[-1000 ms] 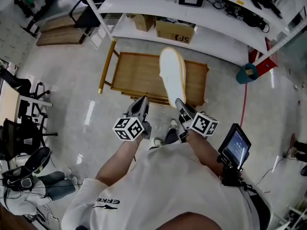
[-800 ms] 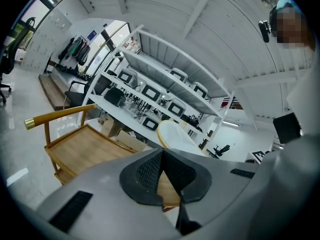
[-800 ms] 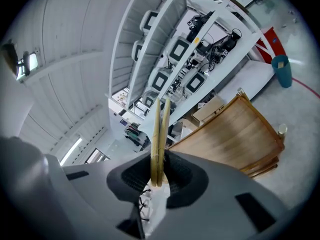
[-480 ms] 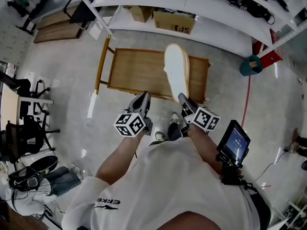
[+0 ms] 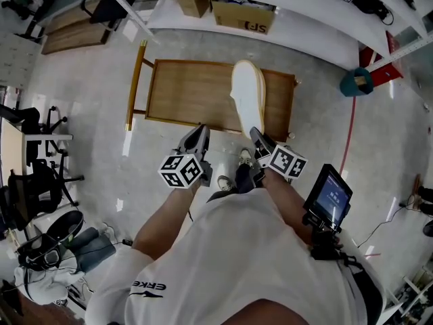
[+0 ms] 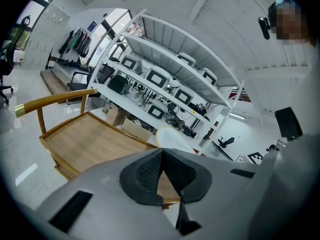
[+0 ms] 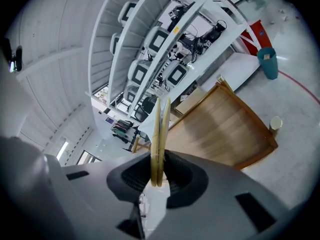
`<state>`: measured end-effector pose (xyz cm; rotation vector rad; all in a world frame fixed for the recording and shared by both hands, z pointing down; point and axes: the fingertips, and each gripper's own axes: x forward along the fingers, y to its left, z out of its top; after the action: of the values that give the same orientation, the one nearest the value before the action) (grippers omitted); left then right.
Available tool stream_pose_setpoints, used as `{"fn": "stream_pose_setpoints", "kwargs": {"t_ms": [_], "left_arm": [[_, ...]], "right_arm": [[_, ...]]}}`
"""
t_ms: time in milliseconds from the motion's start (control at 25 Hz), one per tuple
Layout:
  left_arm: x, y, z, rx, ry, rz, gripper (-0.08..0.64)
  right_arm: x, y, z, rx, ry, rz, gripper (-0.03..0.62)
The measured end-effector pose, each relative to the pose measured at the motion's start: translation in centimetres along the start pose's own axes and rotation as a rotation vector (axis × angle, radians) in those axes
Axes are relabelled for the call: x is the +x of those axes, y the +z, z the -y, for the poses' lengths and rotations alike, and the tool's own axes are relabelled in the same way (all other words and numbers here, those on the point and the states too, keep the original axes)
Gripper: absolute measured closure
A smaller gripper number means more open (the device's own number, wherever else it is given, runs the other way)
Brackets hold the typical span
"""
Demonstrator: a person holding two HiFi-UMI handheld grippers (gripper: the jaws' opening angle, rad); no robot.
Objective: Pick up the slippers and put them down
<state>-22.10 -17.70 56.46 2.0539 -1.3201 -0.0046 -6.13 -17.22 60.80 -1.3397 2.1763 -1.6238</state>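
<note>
Cream-white slippers (image 5: 248, 97), head view: the pair sticks out ahead of the right gripper (image 5: 256, 135), heel end in the claw, toes pointing away over the low wooden table (image 5: 189, 93). They're carried as one pair, pinched at one end so the rest hangs free. They're over the table's right part, and I can't tell from here whether they touch it. The left gripper (image 5: 198, 133) is alongside, near the table's front edge w/ nothing in it; prob. just tagging along, since one claw handles both slippers. The brass-coloured rail (image 5: 136, 83) runs down the table's left side, well apart from the slippers.

Left gripper view: pad tips meet at the top and only a thin wedge of gap is left below them, so the claw is pressed together and empty. Table top shows thru the wedge. Past the claw the pale toe of a slipper peeks out, w/ a white shelf rack (image 6: 170, 69) behind.

Right gripper view: claw is pinching the slippers. Two thin yellowish sole edges stand side by side betw. the pads, faces together, running straight up and away from the camera. An edge-on grip like this keeps both from sliding apart. The table lies below and to the right, and a teal bin (image 7: 267, 61) stands on the floor beyond its far corner.

Judgement: pick-up is done, put-down isn't. The next move needs a lowering until the soles rest on the table before the claw lets go, else the pair may flop or split.
</note>
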Motion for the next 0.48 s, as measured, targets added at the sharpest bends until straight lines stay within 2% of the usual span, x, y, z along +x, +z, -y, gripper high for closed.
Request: {"fn": "stream_pose_setpoints", "kwargs": {"t_ms": [480], "left_arm": [[1.5,-1.4,-2.5,0.008,0.03,-0.085,0.557]], "right_arm": [[3.2,-1.8,4.6,0.102,-0.098,-0.038,0.528]]}}
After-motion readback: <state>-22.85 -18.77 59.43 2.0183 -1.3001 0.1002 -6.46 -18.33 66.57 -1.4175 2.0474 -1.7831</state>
